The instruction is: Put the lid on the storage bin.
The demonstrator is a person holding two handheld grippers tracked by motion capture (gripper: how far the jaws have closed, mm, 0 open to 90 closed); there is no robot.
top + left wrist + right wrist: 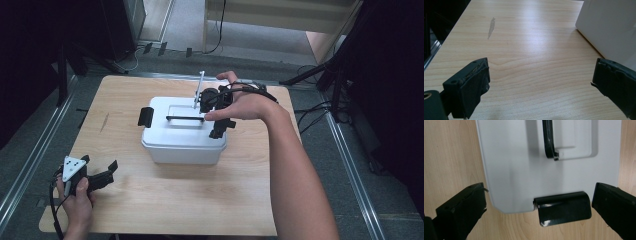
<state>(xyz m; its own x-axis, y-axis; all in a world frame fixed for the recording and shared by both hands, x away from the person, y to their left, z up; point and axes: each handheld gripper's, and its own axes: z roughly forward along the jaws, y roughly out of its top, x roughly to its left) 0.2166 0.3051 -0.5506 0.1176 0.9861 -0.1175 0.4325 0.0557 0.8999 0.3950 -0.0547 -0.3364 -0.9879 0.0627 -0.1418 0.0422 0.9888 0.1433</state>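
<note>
White storage box [183, 132] sat mid-table in the high view, long axis running left-right, lid on, w/ a thin black carry handle [184, 118] lying flat along that axis. One black latch [145, 116] showed at its left end; the right-end latch was mostly hidden behind the right gripper [216, 114], which hovered directly over that end, jaws spread, nothing gripped. Left gripper [100, 172] rested at the near-left corner of the table [150, 200], well apart from the box, jaws also spread and empty. So the right hand was much the nearer one.

Left gripper view: jaws wide apart over bare wood; the box wall [609, 27] stood ahead and to the right, not between the jaws. A grey smear [491, 28] marked the tabletop farther off.

Right gripper view: looking down on the lid [524, 165], its end clip [562, 208] lay just beside the right-hand jaw, between the two jaws but off-centre, touching neither. The clip's long axis ran across the gap, jaw to jaw; the handle end [550, 142] lay beyond it. Probably the next move was on this clip, and it would need the gripper shifted a bit so the clip centred before closing or prying.
</note>
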